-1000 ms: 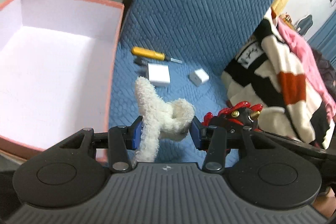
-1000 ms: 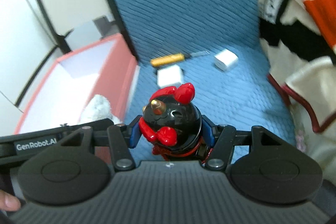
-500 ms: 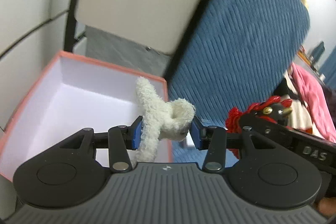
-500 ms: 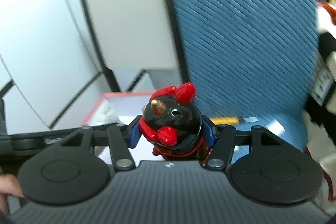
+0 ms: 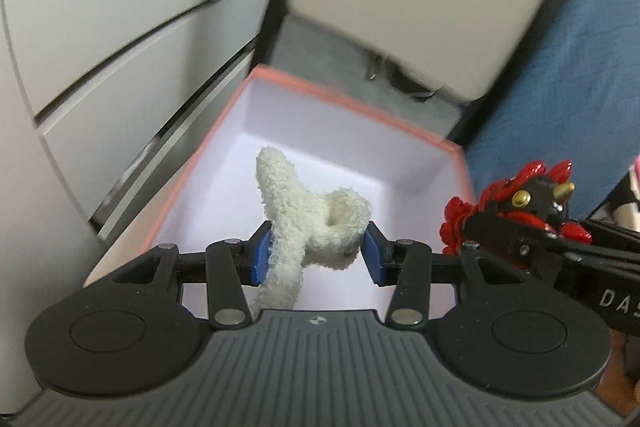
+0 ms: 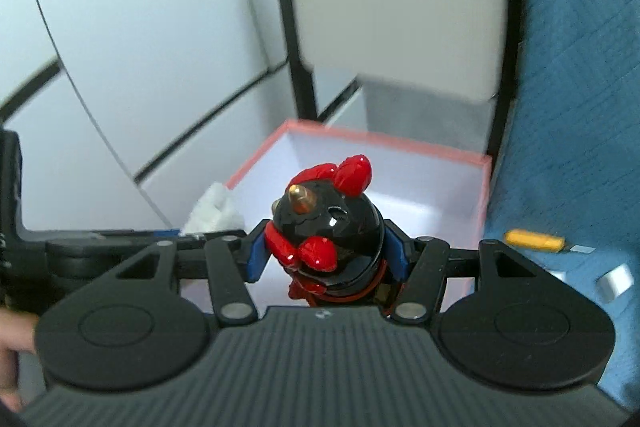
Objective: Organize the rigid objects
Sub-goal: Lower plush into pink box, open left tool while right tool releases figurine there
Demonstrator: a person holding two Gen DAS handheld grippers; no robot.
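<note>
While both my grippers hang over the one pink-rimmed box point(image 5: 352, 105), each is clamped on a single item. My left gripper point(image 5: 316, 255) has its blue pads point(image 5: 259, 254) pressed against one white fuzzy plush toy point(image 5: 308, 223), which hangs between them above the box's white interior; its lower end drops behind the gripper body and is cut off from view. My right gripper point(image 6: 326, 257) is closed tight on one black figurine with red horns point(image 6: 324, 227), held upright over the near part of the box; its base is hidden behind the gripper body.

Count: one box, one plush toy, one figurine, one yellow-handled tool point(image 6: 534, 241) and one small white block point(image 6: 616, 279), the last two lying apart on the blue quilted surface point(image 6: 580, 67) to the right of the box. The tool's tip is blurred, and the block is smeared at the picture's edge; I cannot tell what it is.

In the left wrist view the figurine shows only in part at the right, behind the right gripper's black frame. In the right wrist view the plush appears only as a pale blurred tuft beside the box's left rim. Both pictures are soft with motion blur
</note>
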